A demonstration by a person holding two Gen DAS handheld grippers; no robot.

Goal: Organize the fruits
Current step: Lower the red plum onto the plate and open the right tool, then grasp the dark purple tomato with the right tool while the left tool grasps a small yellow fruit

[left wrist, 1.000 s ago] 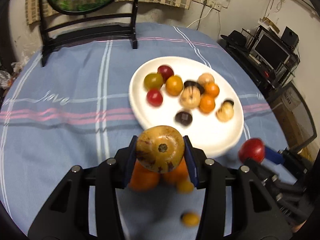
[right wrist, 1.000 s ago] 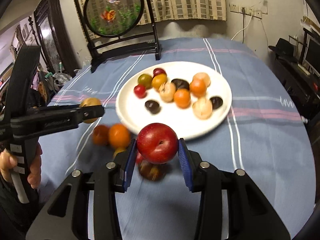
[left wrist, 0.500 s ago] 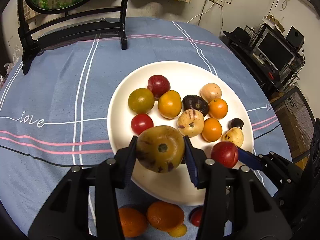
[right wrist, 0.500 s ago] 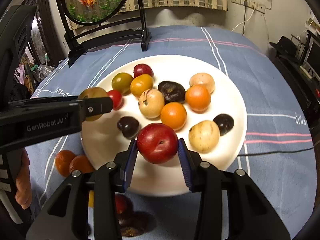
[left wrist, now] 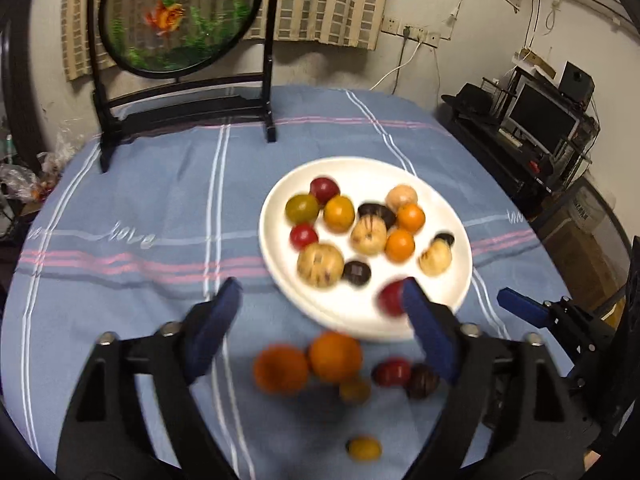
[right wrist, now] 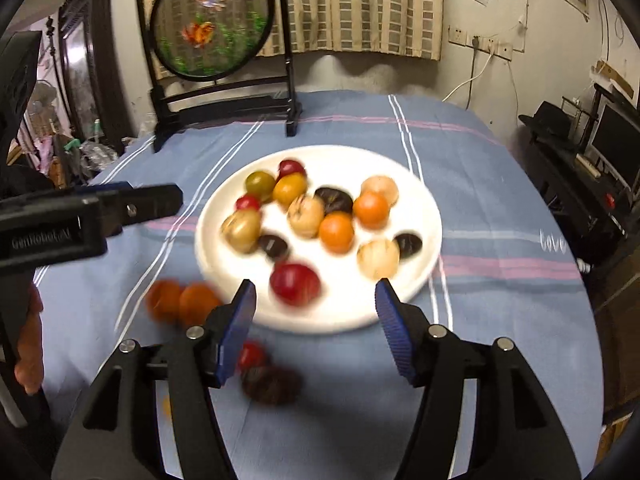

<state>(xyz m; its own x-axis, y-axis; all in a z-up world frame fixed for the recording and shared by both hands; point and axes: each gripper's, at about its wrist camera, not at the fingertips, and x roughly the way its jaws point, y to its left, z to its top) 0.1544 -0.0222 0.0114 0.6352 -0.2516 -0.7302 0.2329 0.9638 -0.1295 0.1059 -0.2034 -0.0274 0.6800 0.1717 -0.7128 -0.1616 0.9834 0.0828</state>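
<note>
A white plate (left wrist: 460, 236) (right wrist: 416, 204) on the blue tablecloth holds several fruits. The speckled yellow fruit (left wrist: 320, 265) (right wrist: 241, 230) now lies at the plate's near left. The red fruit (right wrist: 295, 283) (left wrist: 390, 299) lies at its near edge. My left gripper (left wrist: 320, 332) is open and empty, above loose fruits on the cloth: two oranges (left wrist: 308, 362) (right wrist: 182, 302), a small red one (left wrist: 392, 372), a dark one (left wrist: 422, 381) and small yellow ones (left wrist: 363, 448). My right gripper (right wrist: 316, 320) is open and empty, just short of the plate.
A black-framed round goldfish screen (left wrist: 180, 16) (right wrist: 212, 20) stands at the table's far side. The table edge drops off at the right, with a desk and monitor (left wrist: 544, 120) beyond. The left gripper's finger (right wrist: 120, 208) reaches in from the left of the right wrist view.
Both grippers have opened and let go: the speckled yellow fruit and the red fruit now lie on the plate. Both grippers have pulled back toward the near edge.
</note>
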